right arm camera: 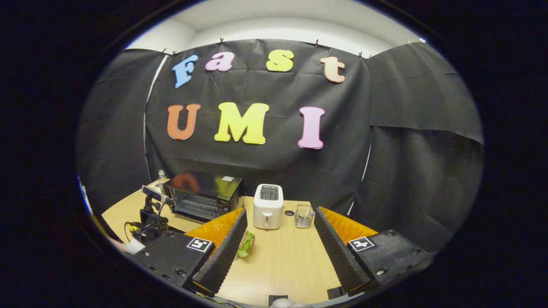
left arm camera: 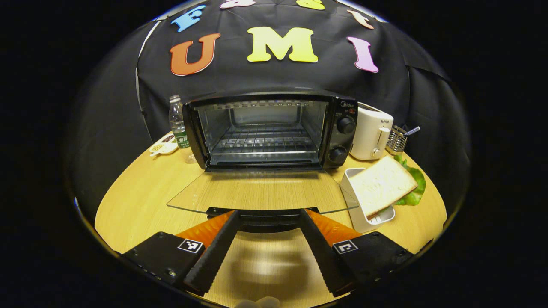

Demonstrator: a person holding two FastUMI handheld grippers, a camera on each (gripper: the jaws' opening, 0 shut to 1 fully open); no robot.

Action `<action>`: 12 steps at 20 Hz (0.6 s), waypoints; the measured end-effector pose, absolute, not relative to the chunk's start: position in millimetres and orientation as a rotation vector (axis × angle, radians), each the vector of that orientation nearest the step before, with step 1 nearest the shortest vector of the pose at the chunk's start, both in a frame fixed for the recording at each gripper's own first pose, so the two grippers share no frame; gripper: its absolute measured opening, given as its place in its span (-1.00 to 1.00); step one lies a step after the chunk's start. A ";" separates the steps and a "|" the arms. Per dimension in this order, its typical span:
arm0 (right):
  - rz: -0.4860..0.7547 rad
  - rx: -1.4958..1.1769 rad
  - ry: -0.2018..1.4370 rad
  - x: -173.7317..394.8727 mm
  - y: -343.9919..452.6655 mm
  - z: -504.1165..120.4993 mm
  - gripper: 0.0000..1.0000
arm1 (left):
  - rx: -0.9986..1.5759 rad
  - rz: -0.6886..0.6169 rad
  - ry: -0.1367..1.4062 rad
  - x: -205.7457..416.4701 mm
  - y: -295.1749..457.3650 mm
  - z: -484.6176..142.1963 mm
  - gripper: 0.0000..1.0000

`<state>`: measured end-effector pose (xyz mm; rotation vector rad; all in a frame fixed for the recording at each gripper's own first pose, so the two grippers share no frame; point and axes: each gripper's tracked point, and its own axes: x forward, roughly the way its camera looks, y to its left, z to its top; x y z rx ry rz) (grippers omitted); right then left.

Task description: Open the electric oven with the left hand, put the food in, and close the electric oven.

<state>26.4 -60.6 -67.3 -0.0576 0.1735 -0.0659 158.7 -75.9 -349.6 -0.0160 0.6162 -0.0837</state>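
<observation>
The black electric oven (left arm camera: 274, 128) stands with its cavity exposed and a wire rack inside. Its glass door (left arm camera: 261, 190) lies flat towards me, the dark handle (left arm camera: 265, 221) at its front edge. My left gripper (left arm camera: 269, 214) is open, its fingertips resting at that handle without clamping it. A slice of bread (left arm camera: 383, 184) with lettuce (left arm camera: 414, 188) leans on a white holder (left arm camera: 364, 216) to the right of the door. In the right gripper view the oven (right arm camera: 201, 192) is far left, the food (right arm camera: 247, 244) peeks past one finger, and my right gripper (right arm camera: 280, 211) hovers open, holding nothing.
A white toaster (left arm camera: 370, 132) and a wire basket (left arm camera: 396, 139) stand right of the oven. A water bottle (left arm camera: 177, 124) and a small dish (left arm camera: 163, 147) sit to its left. The toaster (right arm camera: 268, 205) and basket (right arm camera: 304, 216) are straight ahead of my right gripper.
</observation>
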 end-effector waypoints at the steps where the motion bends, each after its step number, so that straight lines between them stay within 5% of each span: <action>1: -0.070 -0.056 0.178 26.2 -61.5 -68.6 1.00 | -0.011 -0.084 0.643 156.4 -76.2 -359.3 0.88; 4: -0.080 -0.058 0.194 26.7 -65.1 -75.2 1.00 | -0.026 -0.095 0.715 151.8 -78.8 -383.4 0.87; 5: -0.083 -0.059 0.199 26.9 -66.2 -76.5 0.82 | -0.036 -0.092 0.723 150.9 -78.2 -383.8 0.87; 6: -0.083 -0.059 0.202 27.8 -66.6 -78.6 1.00 | -0.038 -0.091 0.715 152.1 -78.5 -383.2 0.89; 7: -0.083 -0.054 0.210 29.3 -67.0 -82.8 0.82 | -0.030 -0.093 0.711 151.8 -77.9 -382.6 0.89; 8: -0.079 -0.043 0.215 31.2 -66.2 -85.6 1.00 | -0.026 -0.089 0.700 151.4 -77.2 -379.9 0.88; 11: -0.074 -0.011 0.228 41.7 -66.9 -97.5 1.00 | -0.042 -0.092 0.652 149.2 -75.1 -364.1 0.89; 12: -0.066 0.007 0.235 46.4 -65.4 -105.0 0.82 | -0.051 -0.091 0.626 148.2 -70.6 -352.7 0.89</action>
